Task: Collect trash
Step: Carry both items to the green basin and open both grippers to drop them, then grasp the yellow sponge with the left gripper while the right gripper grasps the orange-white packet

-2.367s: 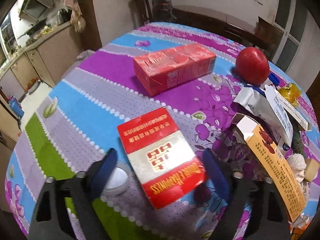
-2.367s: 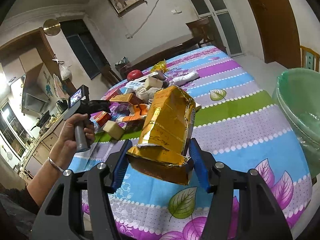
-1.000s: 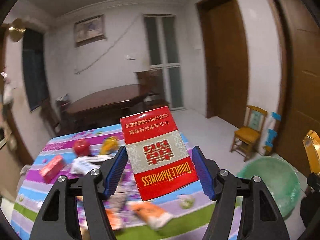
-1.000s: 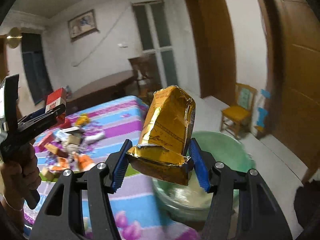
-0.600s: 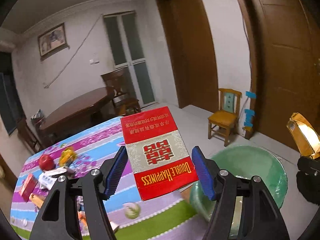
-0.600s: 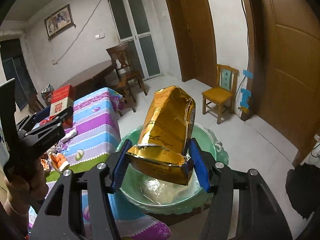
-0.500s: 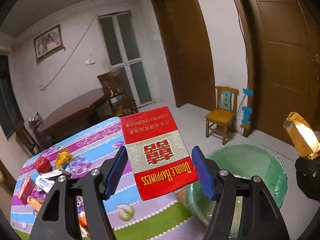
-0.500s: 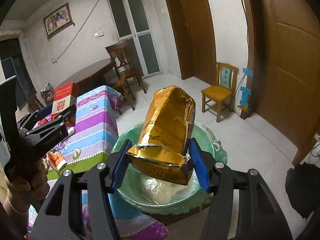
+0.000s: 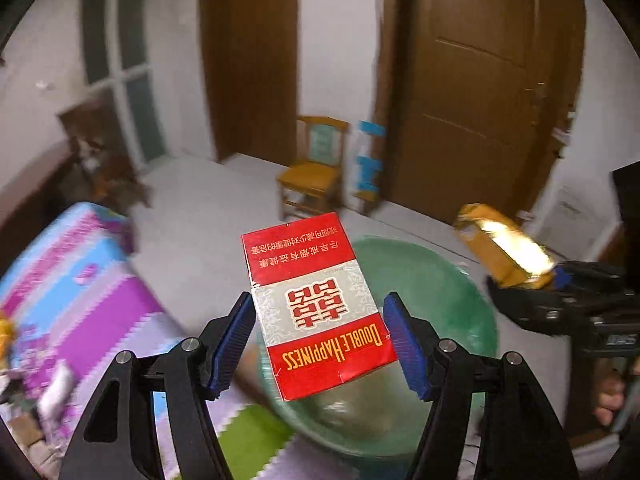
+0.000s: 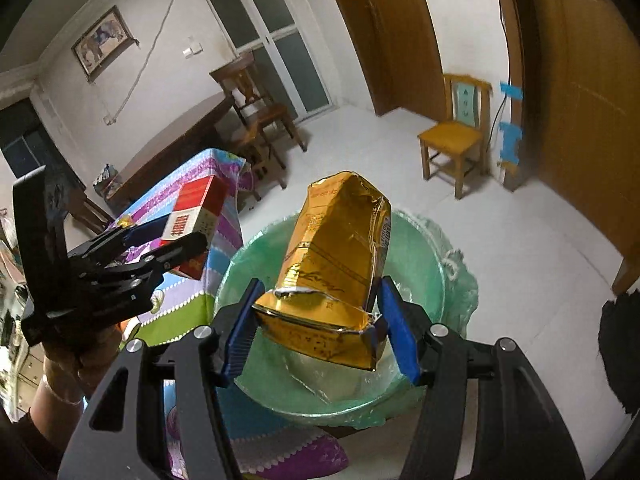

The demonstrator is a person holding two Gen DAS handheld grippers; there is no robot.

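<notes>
My left gripper [image 9: 322, 340] is shut on a red and white Double Happiness carton [image 9: 316, 304], held in the air over the near rim of a green bag-lined trash bin [image 9: 448, 292]. My right gripper [image 10: 320, 326] is shut on a crumpled gold foil carton [image 10: 340, 268], held above the same bin [image 10: 424, 256]. The left gripper with the red carton [image 10: 196, 216] shows at the left of the right wrist view. The right gripper with the gold carton [image 9: 504, 248] shows at the right of the left wrist view.
The table with its striped purple, blue and green cloth [image 10: 188, 288] stands just left of the bin. A small yellow wooden chair [image 10: 456, 136] stands by the brown doors [image 9: 472, 92]. A dark wooden table and chair [image 10: 256, 116] stand farther back.
Both grippers have swung away from the table with their cartons and now hang over the green bin. The view has tilted down toward the bin.
</notes>
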